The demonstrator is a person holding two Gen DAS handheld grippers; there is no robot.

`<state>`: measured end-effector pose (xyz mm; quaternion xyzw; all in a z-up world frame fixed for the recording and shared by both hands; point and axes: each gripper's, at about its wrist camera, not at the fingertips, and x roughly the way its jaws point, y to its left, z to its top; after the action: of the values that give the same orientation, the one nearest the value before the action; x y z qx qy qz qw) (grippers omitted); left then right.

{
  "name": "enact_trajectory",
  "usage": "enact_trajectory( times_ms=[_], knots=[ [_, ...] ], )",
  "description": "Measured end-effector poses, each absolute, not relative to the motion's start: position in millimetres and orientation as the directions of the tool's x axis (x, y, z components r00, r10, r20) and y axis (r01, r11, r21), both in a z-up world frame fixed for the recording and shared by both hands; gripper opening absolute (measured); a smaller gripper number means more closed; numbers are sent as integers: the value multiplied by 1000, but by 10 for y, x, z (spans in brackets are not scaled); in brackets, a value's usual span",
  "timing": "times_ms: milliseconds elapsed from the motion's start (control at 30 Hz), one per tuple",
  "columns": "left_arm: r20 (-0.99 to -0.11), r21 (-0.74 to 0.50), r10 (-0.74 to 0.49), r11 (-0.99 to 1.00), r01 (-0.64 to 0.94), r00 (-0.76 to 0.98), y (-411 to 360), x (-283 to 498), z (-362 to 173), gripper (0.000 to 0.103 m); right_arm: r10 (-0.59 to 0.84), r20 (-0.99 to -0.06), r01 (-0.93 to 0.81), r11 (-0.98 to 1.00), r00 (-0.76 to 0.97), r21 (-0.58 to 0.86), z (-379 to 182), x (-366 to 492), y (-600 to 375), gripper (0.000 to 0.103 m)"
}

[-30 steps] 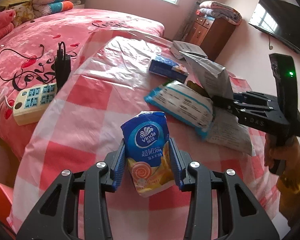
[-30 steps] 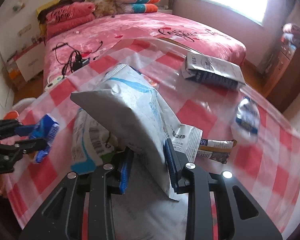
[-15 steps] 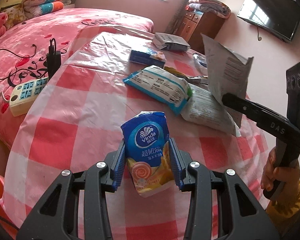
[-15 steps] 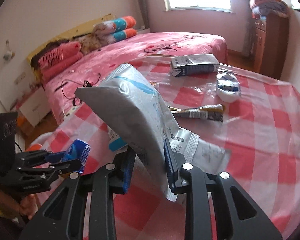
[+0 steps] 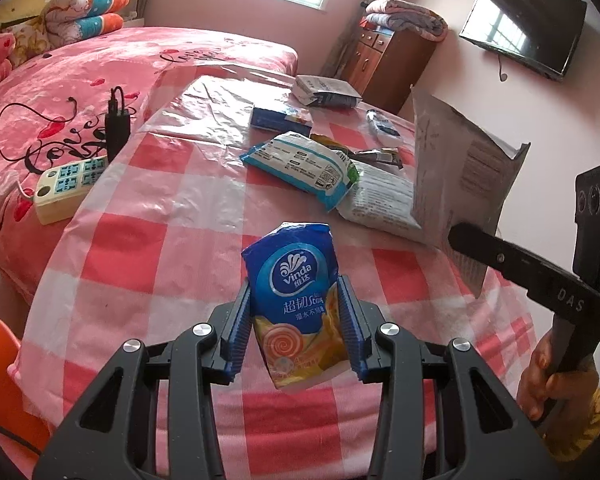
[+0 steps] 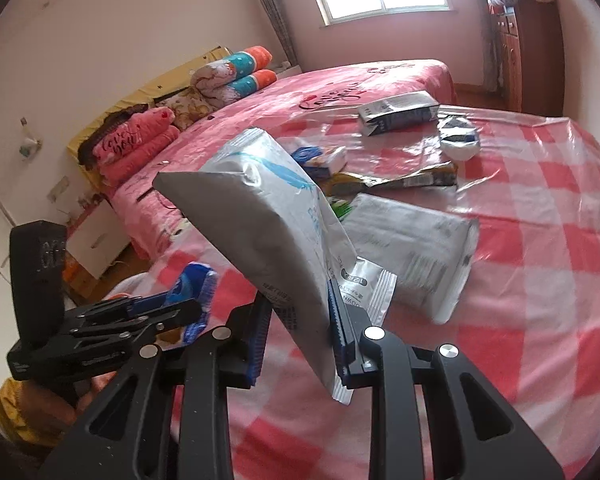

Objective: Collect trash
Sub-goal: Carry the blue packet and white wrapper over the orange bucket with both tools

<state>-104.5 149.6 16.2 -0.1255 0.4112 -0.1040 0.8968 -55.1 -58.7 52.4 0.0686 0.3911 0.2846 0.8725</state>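
My left gripper (image 5: 296,320) is shut on a blue and yellow Vinda tissue packet (image 5: 296,296), held above the near edge of the pink checked table (image 5: 148,248). It also shows in the right wrist view (image 6: 192,292). My right gripper (image 6: 300,320) is shut on a large grey and white empty bag (image 6: 268,232), lifted off the table; this bag shows at the right of the left wrist view (image 5: 456,184). More wrappers lie on the table: a white and blue packet (image 5: 300,164), a white bag (image 5: 380,204) and a dark snack wrapper (image 6: 412,178).
At the far side of the table lie a blue box (image 5: 280,118), a grey pouch (image 5: 324,90) and a small white and blue packet (image 6: 458,140). A pink bed (image 5: 80,80) with a power strip (image 5: 68,184) stands on the left. A wooden cabinet (image 5: 388,64) stands behind.
Both grippers have pulled back and up from the table with their items. The grey bag has risen clear of the pile, and the wrappers on the table look farther off.
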Motion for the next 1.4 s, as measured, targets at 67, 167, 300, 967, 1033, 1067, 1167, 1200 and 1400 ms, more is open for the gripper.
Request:
enact_trajectory(
  times_ms=[67, 167, 300, 967, 1033, 1067, 1167, 1200, 1400],
  knots=[
    [-706, -313, -289, 946, 82, 647, 1530, -1113, 190, 42, 562, -640, -450, 821, 524, 352, 543, -625, -543, 28],
    [-699, -317, -287, 945, 77, 655, 1584, -1189, 221, 42, 577, -634, -464, 810, 515, 359, 575, -742, -465, 28],
    [-690, -319, -277, 946, 63, 668, 1693, -1303, 253, 42, 592, -632, -485, 796, 499, 362, 606, -868, -338, 28],
    [-728, -288, -88, 939, -187, 680, 2814, -1966, 115, 42, 709, -671, -717, 582, 216, 383, 635, -1312, 1119, 28],
    [-741, -279, -49, 929, -241, 670, 3010, -2058, 56, 42, 713, -680, -744, 545, 170, 386, 612, -1377, 1339, 28],
    [-746, -276, -32, 924, -265, 666, 3094, -2095, 30, 42, 714, -684, -755, 530, 152, 386, 603, -1410, 1440, 28],
    [-761, -267, 25, 899, -348, 648, 3415, -2242, -82, 42, 715, -692, -786, 482, 99, 386, 577, -1497, 1727, 28],
    [-765, -263, 38, 893, -365, 643, 3482, -2275, -105, 42, 716, -694, -795, 466, 80, 389, 564, -1517, 1840, 28],
    [-797, -261, 100, 833, -489, 596, 3950, -2520, -368, 43, 706, -708, -825, 402, 3, 397, 472, -1598, 2323, 28]
  ],
)
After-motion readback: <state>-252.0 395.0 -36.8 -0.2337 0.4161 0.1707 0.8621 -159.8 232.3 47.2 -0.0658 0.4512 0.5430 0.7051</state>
